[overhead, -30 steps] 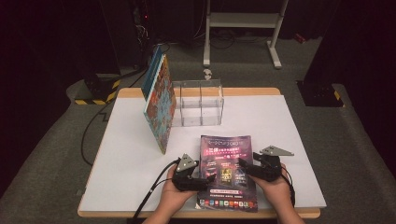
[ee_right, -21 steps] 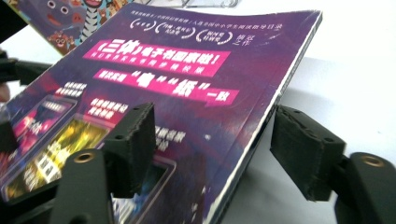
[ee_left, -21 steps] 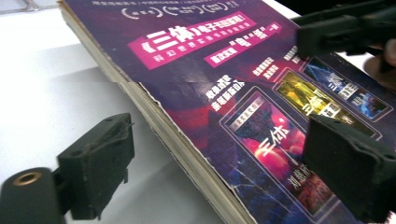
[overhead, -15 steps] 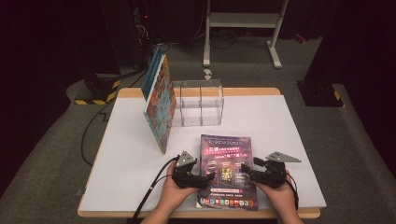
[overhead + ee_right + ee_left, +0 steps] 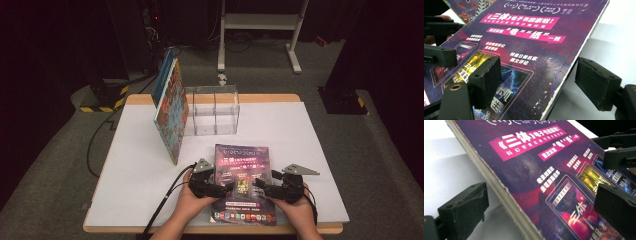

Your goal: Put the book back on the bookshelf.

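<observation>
The purple paperback magazine (image 5: 242, 185) lies flat on the white surface (image 5: 130, 165) between the two tools, thin, light and floppy with a glossy, slippery cover, so its long side edges look like the best hold. The left hand-held gripper (image 5: 227, 189) straddles its near edge fully open, pads clear. The right hand-held gripper (image 5: 260, 188), its jaws just widening, brackets the opposite edge without pinching.

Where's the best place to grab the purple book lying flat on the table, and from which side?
Probably the purple book by its two long edges, a gripper from each side. It lies flat, and each edge already sits between open fingers: left gripper, right gripper, one finger above the cover, one beside the edge.
</observation>
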Motion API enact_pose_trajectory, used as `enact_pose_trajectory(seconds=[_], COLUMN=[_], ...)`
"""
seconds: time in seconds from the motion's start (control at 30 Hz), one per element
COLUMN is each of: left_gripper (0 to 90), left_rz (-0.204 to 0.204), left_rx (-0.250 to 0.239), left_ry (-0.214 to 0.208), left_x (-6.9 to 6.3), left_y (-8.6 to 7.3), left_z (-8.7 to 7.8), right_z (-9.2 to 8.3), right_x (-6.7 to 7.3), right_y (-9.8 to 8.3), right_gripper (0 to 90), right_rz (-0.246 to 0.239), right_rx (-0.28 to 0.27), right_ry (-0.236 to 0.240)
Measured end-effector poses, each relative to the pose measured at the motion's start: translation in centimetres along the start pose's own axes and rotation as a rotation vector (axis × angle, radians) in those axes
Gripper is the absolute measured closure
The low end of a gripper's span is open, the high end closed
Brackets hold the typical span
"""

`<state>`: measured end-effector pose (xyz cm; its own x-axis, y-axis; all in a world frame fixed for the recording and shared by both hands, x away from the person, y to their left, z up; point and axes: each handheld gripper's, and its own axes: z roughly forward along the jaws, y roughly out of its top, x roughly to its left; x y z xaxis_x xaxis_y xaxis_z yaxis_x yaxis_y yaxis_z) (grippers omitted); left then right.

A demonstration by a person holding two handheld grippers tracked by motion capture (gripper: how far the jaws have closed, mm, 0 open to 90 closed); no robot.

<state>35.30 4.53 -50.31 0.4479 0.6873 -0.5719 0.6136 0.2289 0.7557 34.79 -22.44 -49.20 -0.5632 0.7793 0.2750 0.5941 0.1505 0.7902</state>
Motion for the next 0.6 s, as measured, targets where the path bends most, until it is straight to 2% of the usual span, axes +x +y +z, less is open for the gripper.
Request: enact_pose_trajectory(seconds=[0.07,0.1,0.13,0.17,0.2,0.33,0.53,0.6], left_gripper=[0.0,0.0,0.0,0.0,0.0,0.0,2.0,2.9], left_rz=[0.001,-0.015,-0.014,-0.033,-0.025,-0.043,-0.033,-0.014], left_rx=[0.009,0.003,0.011,0.002,0.013,0.018,0.035,0.036], left_ry=[-0.004,-0.008,-0.009,-0.009,-0.007,0.005,0.008,0.009], left_x=[0.04,0.01,0.06,-0.07,-0.03,-0.38,-0.49,-0.54], left_y=[0.04,0.05,0.07,0.06,0.1,0.15,0.27,0.28], left_z=[0.16,0.33,0.37,0.53,0.57,0.91,0.77,0.6], right_z=[0.0,0.01,0.01,0.03,0.06,0.16,0.16,0.16], right_x=[0.0,0.0,-0.01,-0.01,-0.01,0.18,0.15,0.13], right_y=[0.01,0.01,0.01,0.01,0.0,-0.02,-0.03,-0.04], right_gripper=[20.9,20.9,20.9,20.9,20.8,19.9,20.0,20.0], right_rz=[0.004,0.004,0.004,0.004,0.001,0.001,0.001,0.0], right_rx=[0.002,0.002,0.003,0.003,0.002,0.006,0.005,0.005], right_ry=[0.001,0.001,0.002,0.003,0.005,0.006,0.01,0.012])
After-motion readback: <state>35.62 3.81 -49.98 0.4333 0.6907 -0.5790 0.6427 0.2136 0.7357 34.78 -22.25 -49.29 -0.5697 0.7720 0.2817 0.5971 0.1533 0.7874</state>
